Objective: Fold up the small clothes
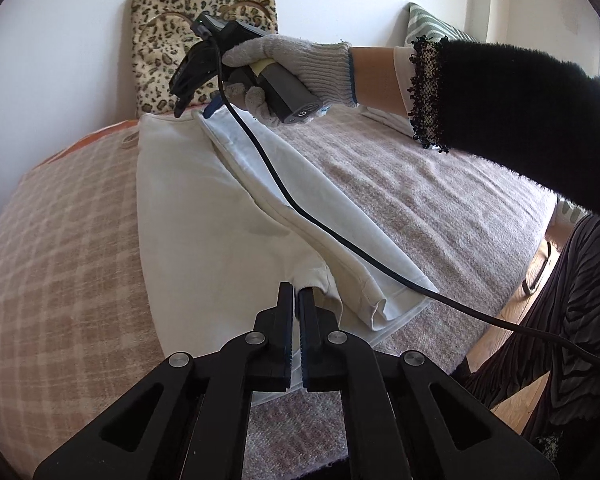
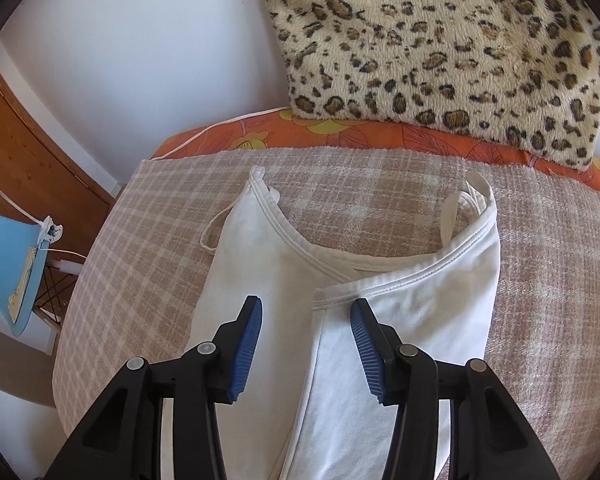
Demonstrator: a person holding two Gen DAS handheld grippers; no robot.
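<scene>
Bed [image 2: 540, 280] with checked blanket carries white top [image 1: 188, 216], spread flat, one side folded over the middle for folding. Left gripper [image 1: 296, 292] pressed together, pinching the near hem to anchor it. Right gripper [image 2: 306, 320] spread, empty above fold edge.

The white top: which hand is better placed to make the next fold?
Probably the left. Its fingers are shut at the white top's near edge, seemingly pinching it, while the right fingers stand open above the folded side.
</scene>
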